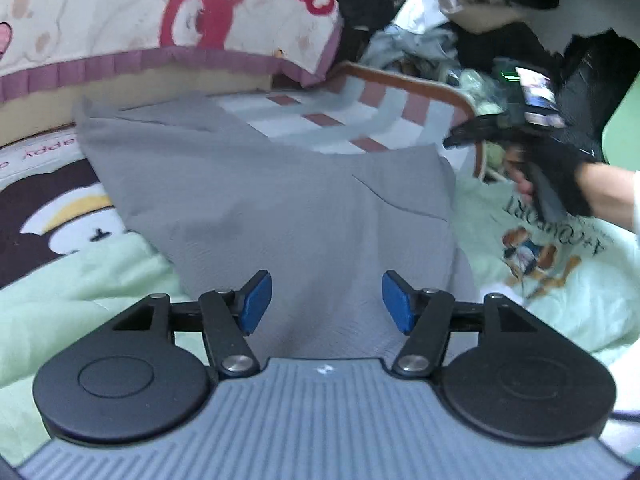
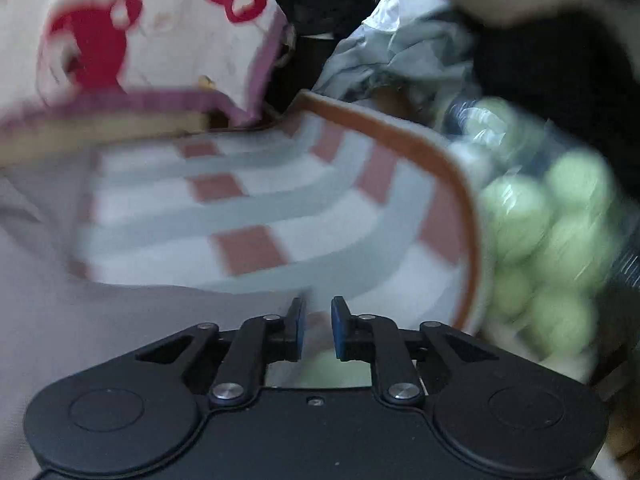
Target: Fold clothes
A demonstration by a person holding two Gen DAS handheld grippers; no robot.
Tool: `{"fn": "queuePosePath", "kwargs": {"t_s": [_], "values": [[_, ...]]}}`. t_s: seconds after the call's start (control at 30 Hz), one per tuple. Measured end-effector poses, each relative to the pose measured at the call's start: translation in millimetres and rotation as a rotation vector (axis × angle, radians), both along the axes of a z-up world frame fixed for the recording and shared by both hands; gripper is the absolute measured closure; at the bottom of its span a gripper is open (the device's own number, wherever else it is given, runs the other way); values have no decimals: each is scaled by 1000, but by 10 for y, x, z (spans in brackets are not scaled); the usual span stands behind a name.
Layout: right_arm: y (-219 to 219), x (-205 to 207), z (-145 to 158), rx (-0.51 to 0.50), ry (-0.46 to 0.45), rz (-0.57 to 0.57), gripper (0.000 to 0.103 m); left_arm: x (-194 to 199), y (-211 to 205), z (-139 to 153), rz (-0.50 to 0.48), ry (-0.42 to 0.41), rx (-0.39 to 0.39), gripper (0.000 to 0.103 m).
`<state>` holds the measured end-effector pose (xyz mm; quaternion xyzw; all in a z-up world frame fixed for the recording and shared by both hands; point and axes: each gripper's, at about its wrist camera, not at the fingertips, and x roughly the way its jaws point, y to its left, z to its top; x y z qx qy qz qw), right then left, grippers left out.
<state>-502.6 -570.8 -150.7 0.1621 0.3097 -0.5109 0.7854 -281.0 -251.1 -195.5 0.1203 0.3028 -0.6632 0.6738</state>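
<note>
A grey garment (image 1: 272,200) lies spread on the bed, over a checked blanket (image 1: 352,116) and a pale green sheet (image 1: 80,280). My left gripper (image 1: 326,300) is open and empty, low over the garment's near end. My right gripper (image 1: 456,140) shows in the left wrist view at the garment's far right corner, held by a gloved hand (image 1: 560,168). In the blurred right wrist view my right gripper (image 2: 318,326) has its jaws a narrow gap apart with nothing between them, above the checked blanket (image 2: 280,208), with the grey garment (image 2: 100,320) to its left.
A cream quilt with red bears (image 1: 180,12) rises behind the garment. A heap of dark and white clothes (image 1: 440,20) fills the back right. A bag of pale green balls (image 2: 552,240) lies right of the blanket. A printed green shirt (image 1: 536,256) lies at right.
</note>
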Motion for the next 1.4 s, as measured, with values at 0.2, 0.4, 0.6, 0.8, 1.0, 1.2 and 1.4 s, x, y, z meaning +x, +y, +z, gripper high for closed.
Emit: {"fn": "queuePosePath", "kwargs": {"t_s": [0.2,0.4,0.6,0.8,1.0,1.2,1.4], "values": [[181,-289,43,428,-303,117,55,192,-103,-133,31,134,51,41],[530,-332,-277,706,-448,147,55,221,-141,-254,49,184,80,41],[678,-353,-480,604,-403,84,53,258,-131,-282,116,192,116,41],[815,-292,-342,384,-512,278,88,145,-91,-231,100,151,113,41],[758,-409,-17,209,-541,271,96,98,-45,-202,54,203,92,41],[638,-346,-245,314,-293,222,87,-120,-14,-189,-135,138,223,35],[743,-483,-344,557,-477,192,70,-73,194,-301,-53,298,297,35]]}}
